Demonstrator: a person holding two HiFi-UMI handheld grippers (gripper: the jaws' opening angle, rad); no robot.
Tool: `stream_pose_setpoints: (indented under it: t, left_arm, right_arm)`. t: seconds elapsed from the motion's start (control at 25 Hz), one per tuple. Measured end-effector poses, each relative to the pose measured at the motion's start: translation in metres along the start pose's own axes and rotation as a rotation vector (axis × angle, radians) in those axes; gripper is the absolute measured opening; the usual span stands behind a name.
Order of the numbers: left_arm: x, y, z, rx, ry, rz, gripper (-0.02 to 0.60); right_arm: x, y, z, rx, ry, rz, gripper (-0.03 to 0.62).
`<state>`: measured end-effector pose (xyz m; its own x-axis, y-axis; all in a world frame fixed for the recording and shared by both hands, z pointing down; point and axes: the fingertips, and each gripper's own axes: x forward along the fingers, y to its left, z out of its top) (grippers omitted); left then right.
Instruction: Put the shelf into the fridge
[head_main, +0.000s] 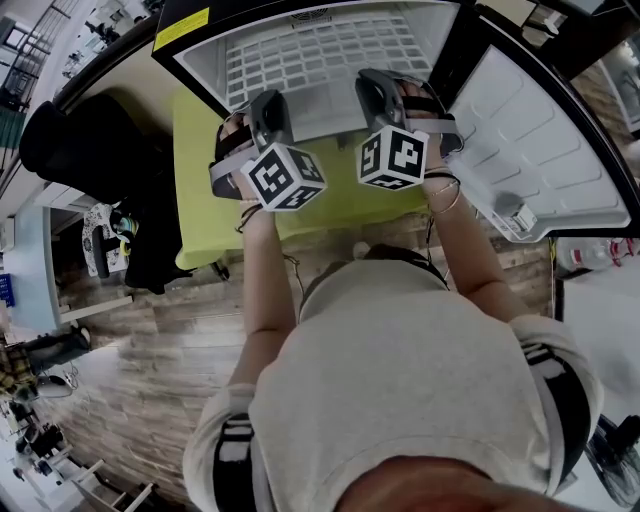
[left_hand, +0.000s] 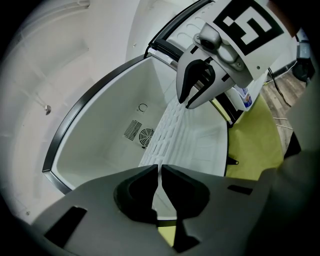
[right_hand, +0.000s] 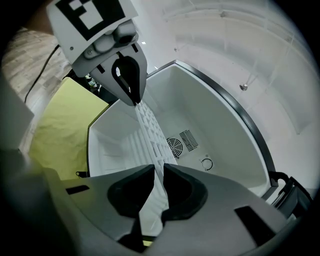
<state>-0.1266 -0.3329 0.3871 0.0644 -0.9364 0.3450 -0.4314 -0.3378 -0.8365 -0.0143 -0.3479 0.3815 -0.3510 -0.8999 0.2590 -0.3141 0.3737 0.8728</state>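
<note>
The white slatted shelf (head_main: 320, 50) lies in the mouth of the small open fridge (head_main: 195, 62), its near edge toward me. In the head view my left gripper (head_main: 268, 102) and right gripper (head_main: 376, 82) reach side by side to that edge. The left gripper (left_hand: 160, 172) is shut on the thin edge of the shelf (left_hand: 185, 135), with the right gripper (left_hand: 196, 95) pinching the same edge further along. The right gripper (right_hand: 161, 172) is likewise shut on the shelf (right_hand: 150, 127), and the left gripper (right_hand: 131, 92) shows beyond it.
The fridge door (head_main: 545, 150) stands swung open at the right. A fan vent (left_hand: 146, 136) and a dial (right_hand: 206, 163) sit on the fridge's back wall. The fridge rests on a yellow-green surface (head_main: 195, 180) above the wooden floor (head_main: 150, 370). A black bag (head_main: 90, 140) stands at left.
</note>
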Motion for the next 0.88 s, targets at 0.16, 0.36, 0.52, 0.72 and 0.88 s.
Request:
stream_pose_setpoints:
  t: [0.16, 0.36, 0.52, 0.72, 0.88]
  left_arm:
    - [0.0, 0.0, 0.0, -0.01, 0.002, -0.003, 0.028]
    - [0.003, 0.001, 0.0, -0.021, 0.005, -0.007, 0.028]
    - [0.008, 0.003, -0.001, -0.024, 0.013, -0.013, 0.028]
    - [0.014, 0.006, -0.001, -0.032, 0.02, -0.016, 0.028]
    - [0.02, 0.007, -0.001, -0.032, 0.026, -0.022, 0.028]
  right_arm:
    - [0.001, -0.001, 0.0, 0.009, -0.001, 0.013, 0.058]
    - [0.004, -0.001, 0.0, 0.015, 0.0, 0.013, 0.061]
    - [0.009, -0.003, 0.0, 0.025, 0.003, 0.02, 0.063]
    - [0.016, -0.005, -0.001, 0.033, 0.005, 0.021, 0.066]
    - [0.021, -0.006, -0.003, 0.037, 0.009, 0.022, 0.067]
